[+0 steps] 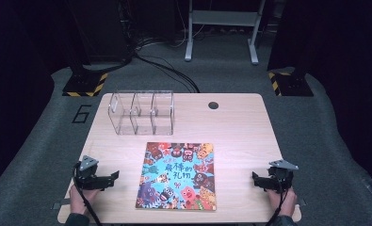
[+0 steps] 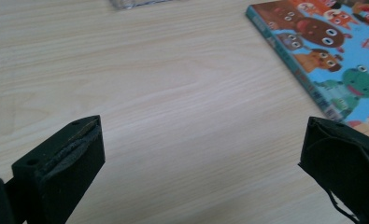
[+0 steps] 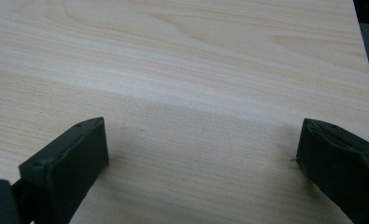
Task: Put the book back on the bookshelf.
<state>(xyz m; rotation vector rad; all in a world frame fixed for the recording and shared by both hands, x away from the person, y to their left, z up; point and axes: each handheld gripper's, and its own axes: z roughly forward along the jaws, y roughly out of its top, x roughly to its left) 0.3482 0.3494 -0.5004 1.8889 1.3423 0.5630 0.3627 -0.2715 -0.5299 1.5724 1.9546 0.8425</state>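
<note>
Tabletop of pale wood is seen spread across the scene, with dark floor around it. Toward the far left of it a clear acrylic organizer with three compartments is set upright, nothing visible inside. At the near centre a colourful children's picture book is laid flat, cover up, well apart from the organizer and between the two hands. In the left gripper view its spine edge is seen running toward the right-hand jaw, near it but not touched.

At the near left the left gripper is held just above the wood, its jaws spread wide with nothing between them, pointed toward the book. At the near right the right gripper is held likewise, jaws spread and nothing gripped, bare wood seen beneath it.

A flat book on a smooth top is judged hard to pinch: a jaw might be slid over the cover rather than under the edge, so the book could be pushed across the table or toward the near edge. If only the cover were caught, the book could be swung open, or the pages creased.
</note>
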